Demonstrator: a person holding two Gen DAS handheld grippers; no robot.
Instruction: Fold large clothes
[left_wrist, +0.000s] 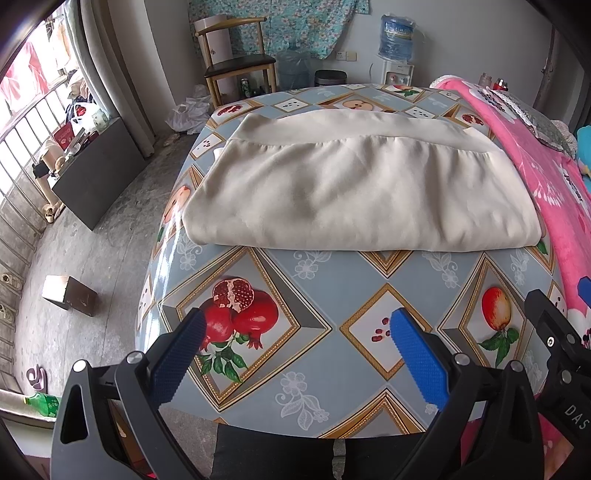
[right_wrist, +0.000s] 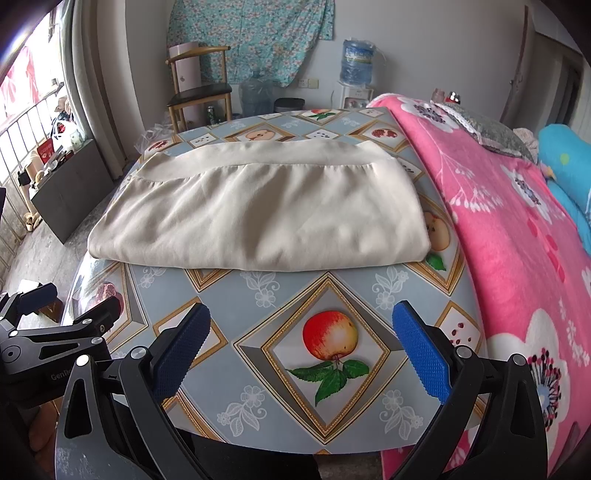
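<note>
A cream-coloured garment (left_wrist: 354, 184) lies folded into a wide rectangle on the far half of the table (left_wrist: 332, 288), its folded edge facing me. It also shows in the right wrist view (right_wrist: 266, 210). My left gripper (left_wrist: 295, 332) is open and empty above the near part of the table, well short of the garment. My right gripper (right_wrist: 301, 325) is open and empty too, beside the left one over the apple picture. The right gripper's black frame (left_wrist: 554, 339) shows at the right edge of the left wrist view.
The table has a blue-grey fruit-print oilcloth (right_wrist: 332, 343). A pink flowered blanket (right_wrist: 517, 229) lies along its right side. A wooden chair (left_wrist: 236, 62), water bottles (left_wrist: 397, 37) and a dispenser stand by the far wall. A dark cabinet (left_wrist: 96, 173) and small box (left_wrist: 68, 295) are on the floor at left.
</note>
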